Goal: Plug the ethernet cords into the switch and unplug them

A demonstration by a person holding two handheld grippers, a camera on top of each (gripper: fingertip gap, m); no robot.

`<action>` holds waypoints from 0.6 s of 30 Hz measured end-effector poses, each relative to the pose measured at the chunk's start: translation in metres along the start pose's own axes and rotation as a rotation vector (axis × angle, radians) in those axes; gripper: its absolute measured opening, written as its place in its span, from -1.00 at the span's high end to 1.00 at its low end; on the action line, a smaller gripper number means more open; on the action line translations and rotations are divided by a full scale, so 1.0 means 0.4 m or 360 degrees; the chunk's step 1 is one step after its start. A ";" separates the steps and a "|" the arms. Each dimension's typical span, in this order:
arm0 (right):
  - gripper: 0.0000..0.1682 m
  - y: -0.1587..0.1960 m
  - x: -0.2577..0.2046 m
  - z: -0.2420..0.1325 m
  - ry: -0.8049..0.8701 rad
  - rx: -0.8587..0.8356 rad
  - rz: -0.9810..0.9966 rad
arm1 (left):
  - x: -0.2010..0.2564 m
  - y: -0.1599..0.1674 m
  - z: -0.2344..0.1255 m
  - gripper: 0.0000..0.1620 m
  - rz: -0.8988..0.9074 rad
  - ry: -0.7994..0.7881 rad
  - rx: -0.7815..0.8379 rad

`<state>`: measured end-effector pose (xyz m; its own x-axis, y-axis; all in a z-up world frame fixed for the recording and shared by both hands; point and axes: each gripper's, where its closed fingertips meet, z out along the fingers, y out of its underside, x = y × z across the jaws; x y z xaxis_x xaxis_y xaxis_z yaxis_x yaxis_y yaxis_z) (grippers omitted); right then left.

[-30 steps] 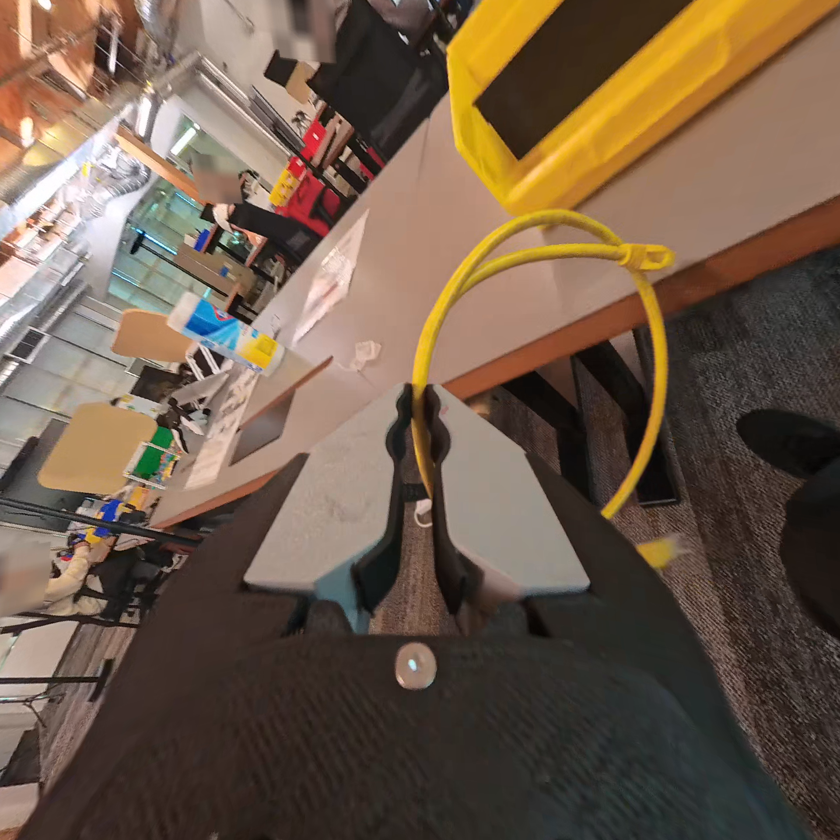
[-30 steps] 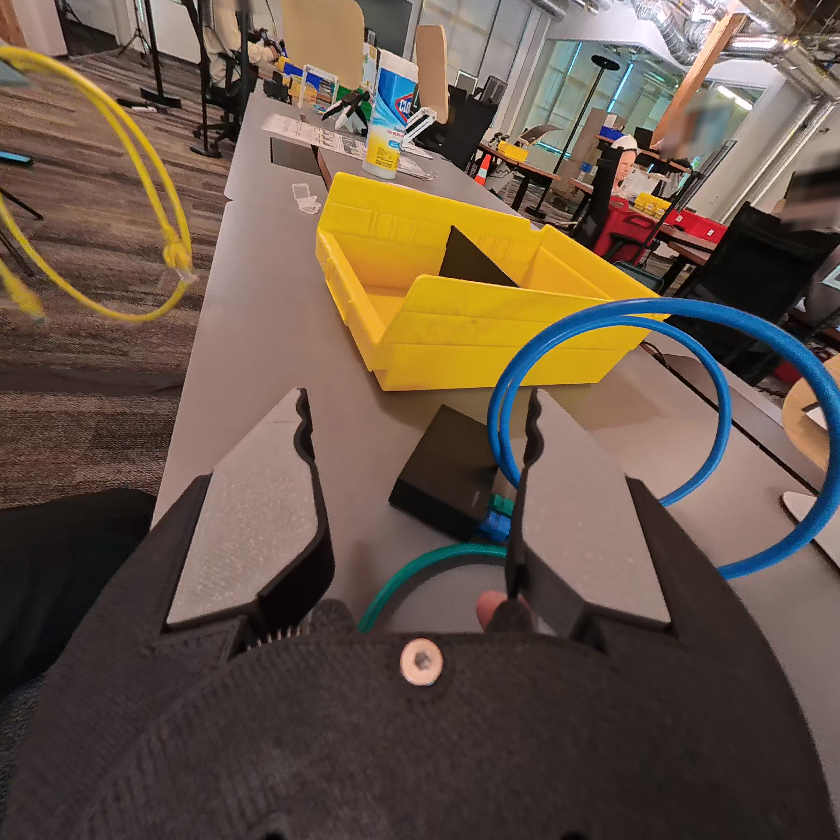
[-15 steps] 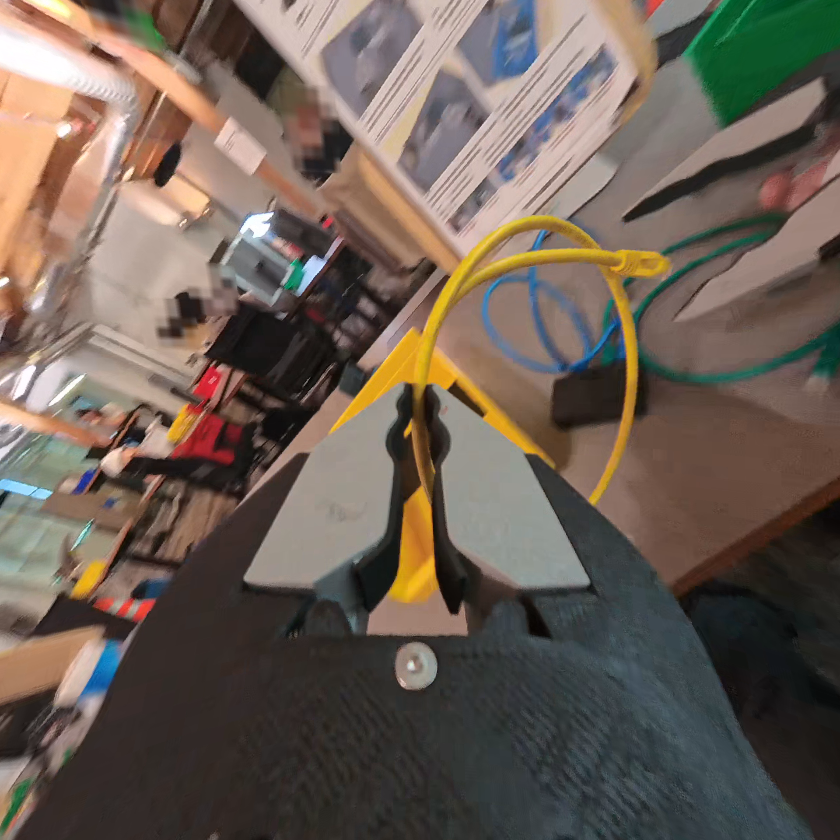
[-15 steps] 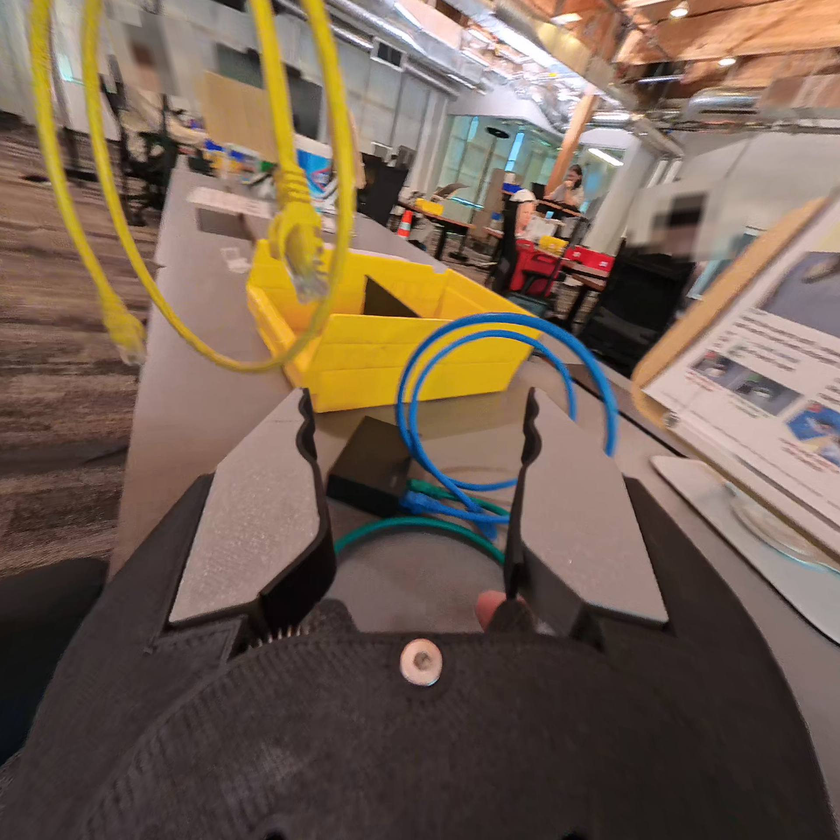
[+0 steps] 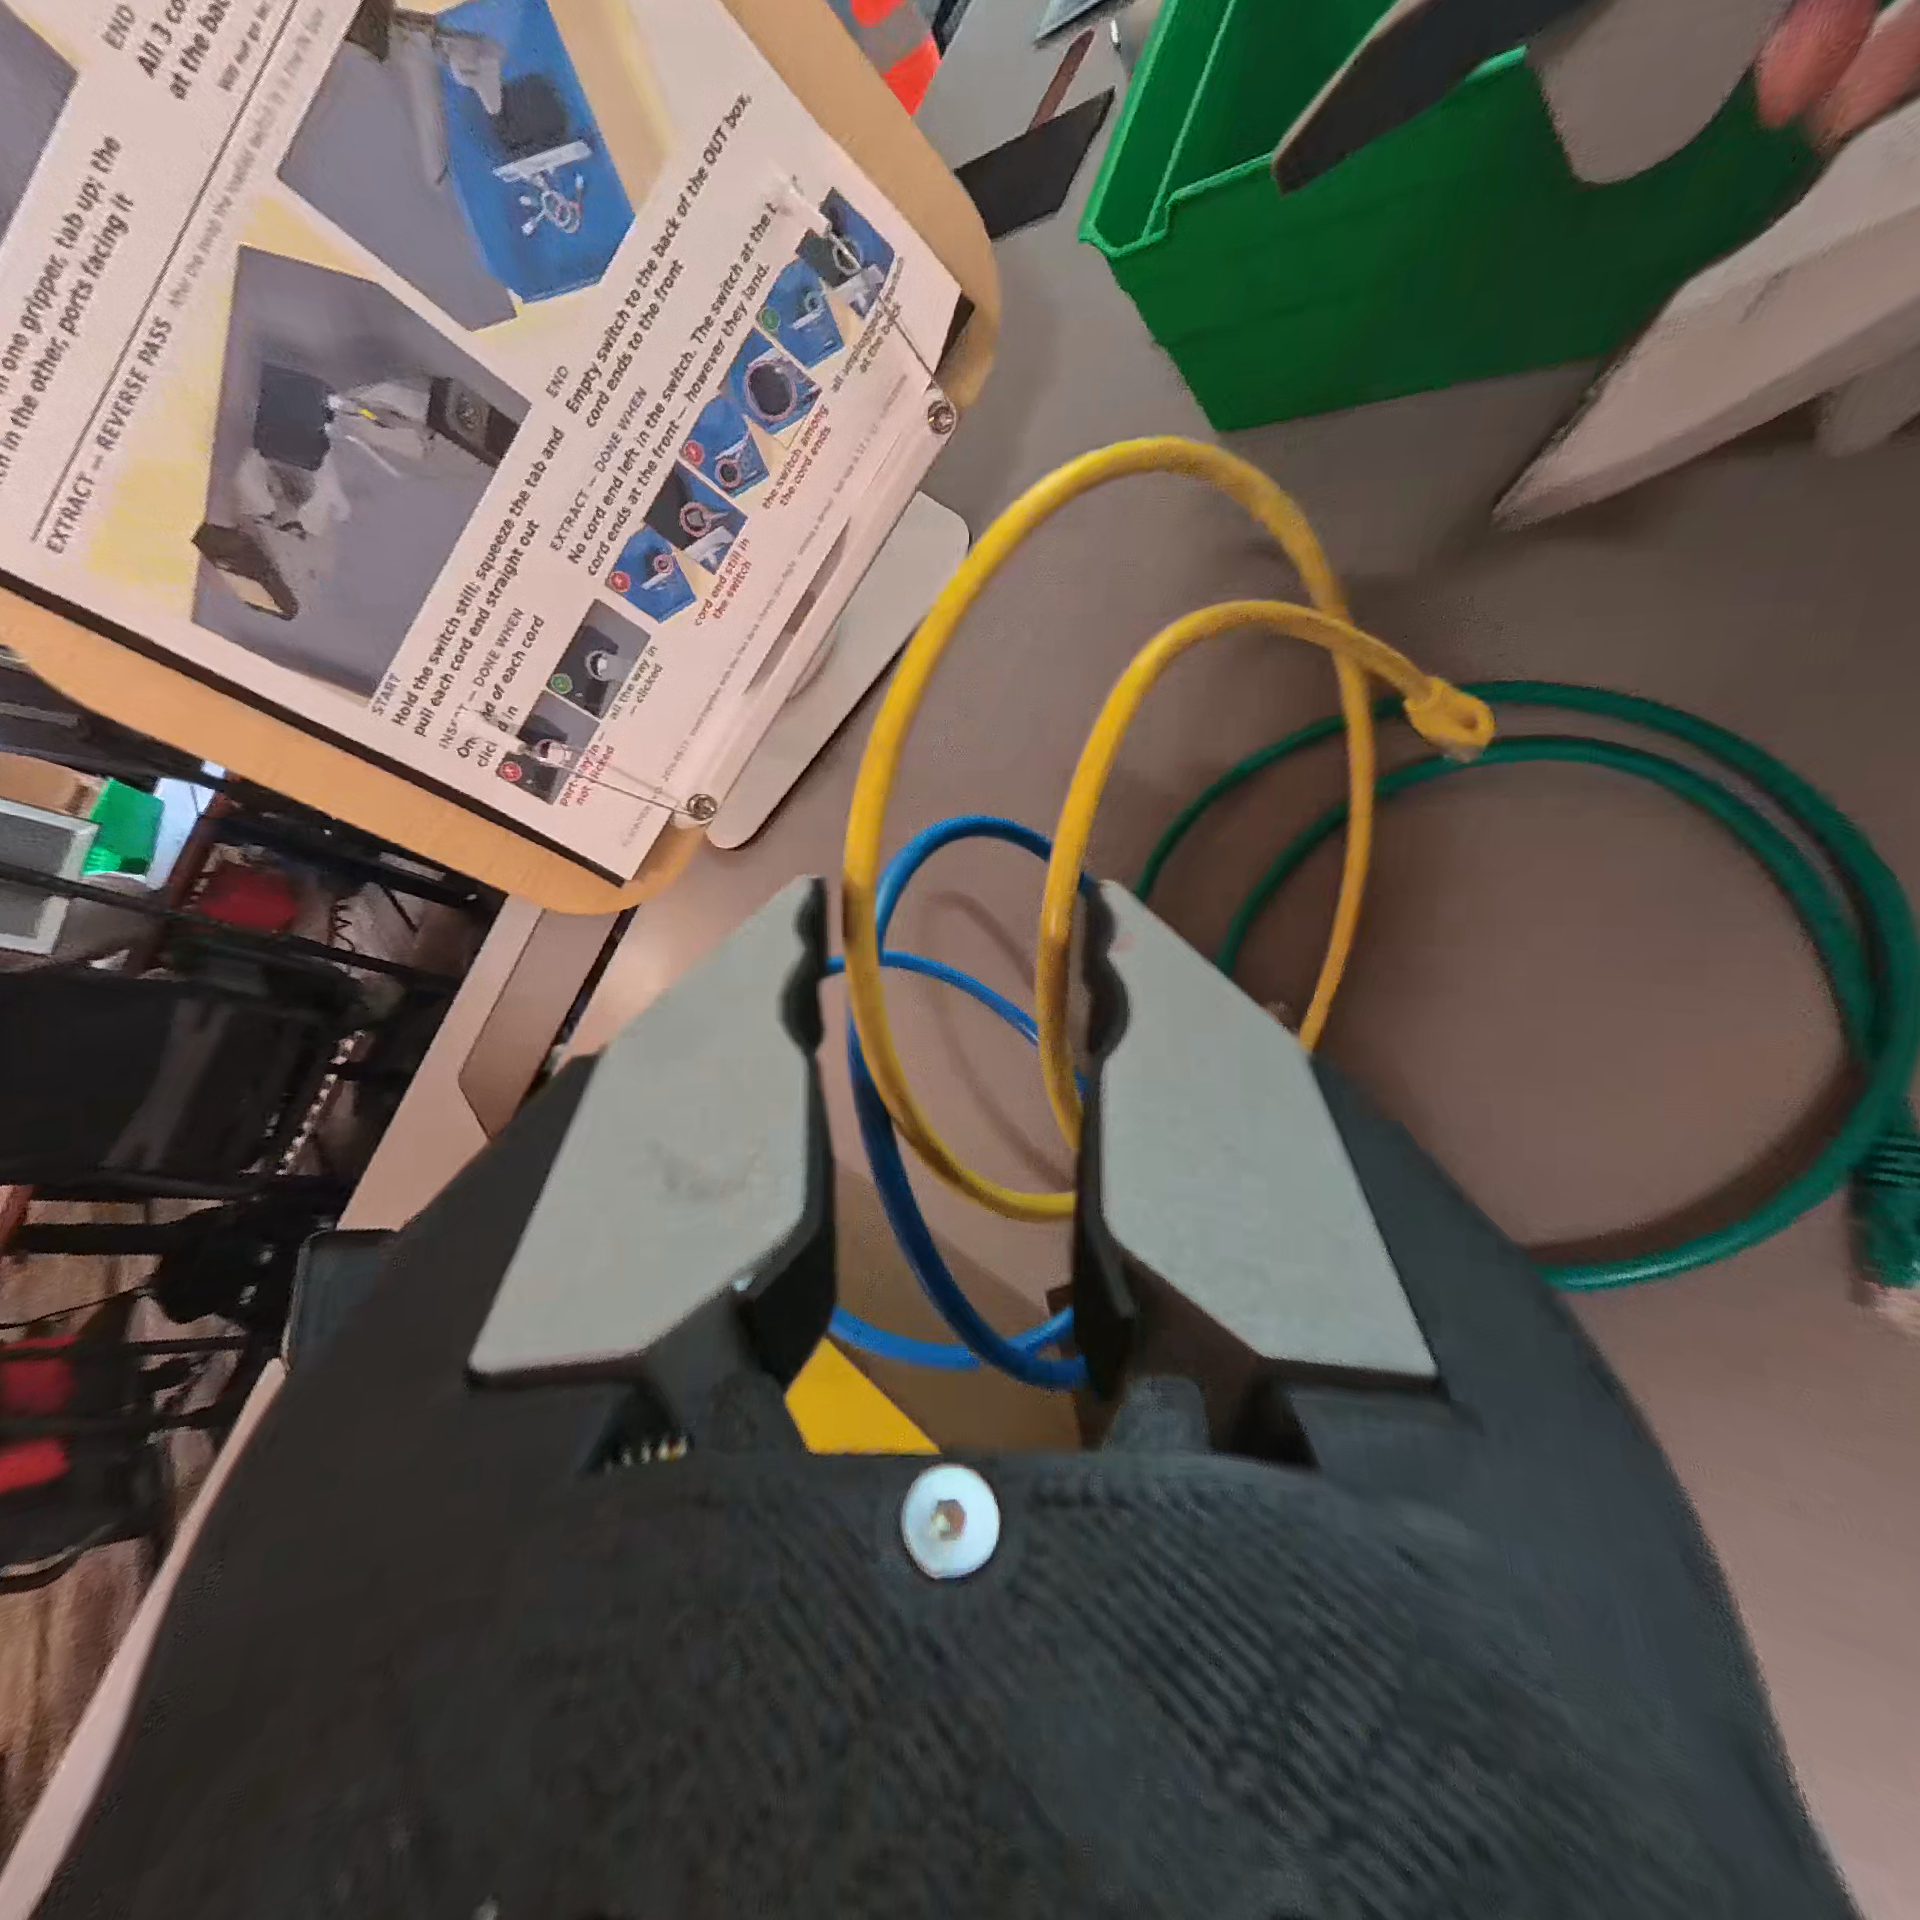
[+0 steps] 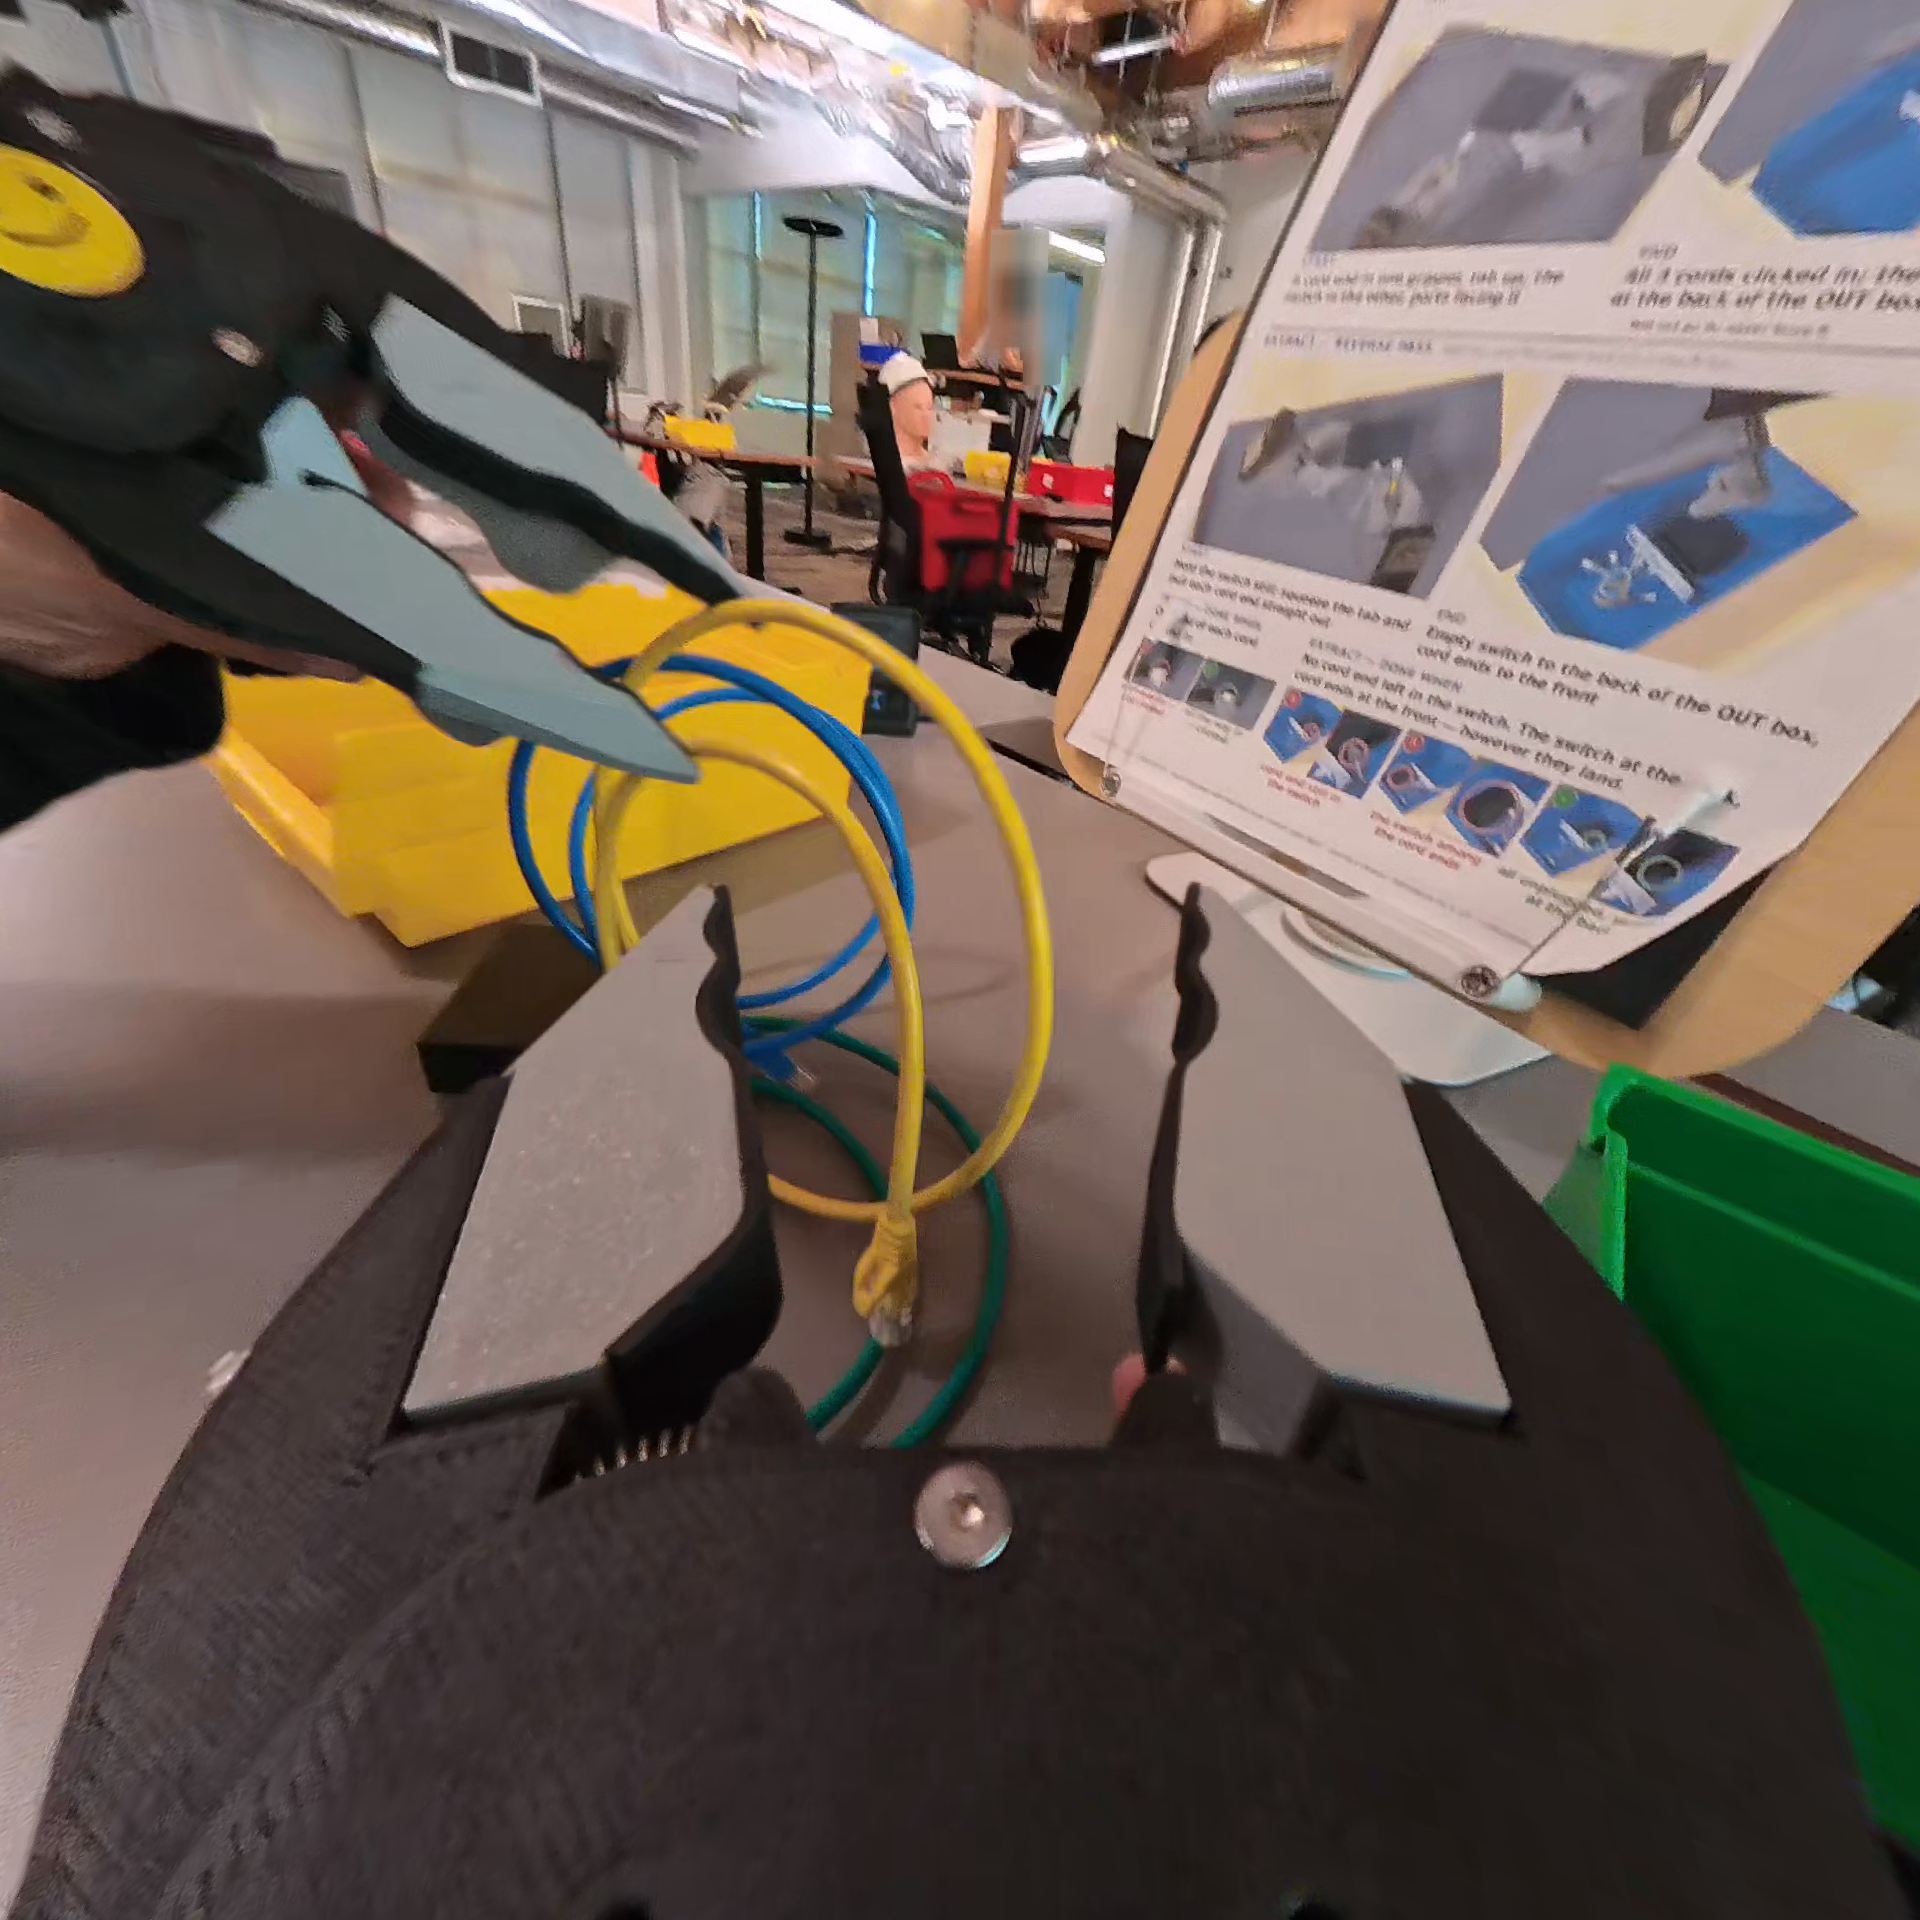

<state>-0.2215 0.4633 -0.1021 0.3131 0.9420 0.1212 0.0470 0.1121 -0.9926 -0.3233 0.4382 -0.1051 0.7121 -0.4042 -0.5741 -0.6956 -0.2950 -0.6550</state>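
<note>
The yellow cord [image 5: 1174, 447] stands in two loops on the table, its plug [image 5: 1444, 717] lying over the green cord [image 5: 1558, 694]. My left gripper [image 5: 956, 904] is open, and the yellow loops pass loosely between its fingers. A blue cord [image 5: 966, 826] coils behind them. In the right wrist view, the left gripper [image 6: 707, 681] hovers over the yellow cord [image 6: 1023, 862], whose plug [image 6: 888, 1273] rests on the table. The black switch [image 6: 499, 997] sits by the blue cord [image 6: 530, 831] and the green cord [image 6: 992, 1247]. My right gripper [image 6: 953, 914] is open and empty, just short of the cords.
A yellow bin [image 6: 416, 810] stands behind the switch. A green bin [image 6: 1766, 1299] is at the right, and it also shows in the left wrist view [image 5: 1403, 291]. An instruction board [image 6: 1558, 520] on a white stand rises at the back right. Office desks and chairs lie beyond.
My left gripper swung from beside the table to above it and opened, letting go of the yellow cord. The right gripper stayed open and turned toward the board and the green bin.
</note>
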 end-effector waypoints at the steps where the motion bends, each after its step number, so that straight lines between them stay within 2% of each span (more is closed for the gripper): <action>1: 0.01 0.011 0.002 0.004 0.0009 -0.0023 0.0000 | 0.006 0.002 -0.011 0.30 -0.0034 0.0038 -0.0002; 4: 0.02 0.046 -0.001 0.012 0.0046 -0.0100 -0.0078 | 0.012 0.020 -0.065 0.00 -0.0165 0.0101 -0.0001; 5: 0.02 0.060 0.000 0.012 0.0067 -0.0130 -0.0119 | 0.012 0.038 -0.085 -0.05 -0.0192 0.0090 -0.0016; 8: 0.02 0.092 -0.009 0.013 0.0061 -0.0187 -0.0135 | 0.033 0.121 -0.150 -0.06 -0.0268 0.0044 -0.0087; 10: -0.07 0.110 -0.010 0.015 0.0056 -0.0232 -0.0104 | 0.065 0.158 -0.197 0.01 -0.0438 0.0016 -0.0026; 14: -0.07 0.135 -0.019 0.025 0.0041 -0.0291 -0.0111 | 0.202 0.177 -0.283 -0.01 -0.0805 0.0109 0.0303; 18: -0.09 0.174 -0.031 0.043 0.0035 -0.0399 -0.0147 | 0.335 0.185 -0.351 0.17 -0.1020 0.0150 0.0793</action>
<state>-0.2383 0.4650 -0.1728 0.3167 0.9240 0.2142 0.3091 0.1130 -0.9443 -0.2927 0.2404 -0.1614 0.9308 -0.3651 0.0154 -0.0160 -0.0828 -0.9964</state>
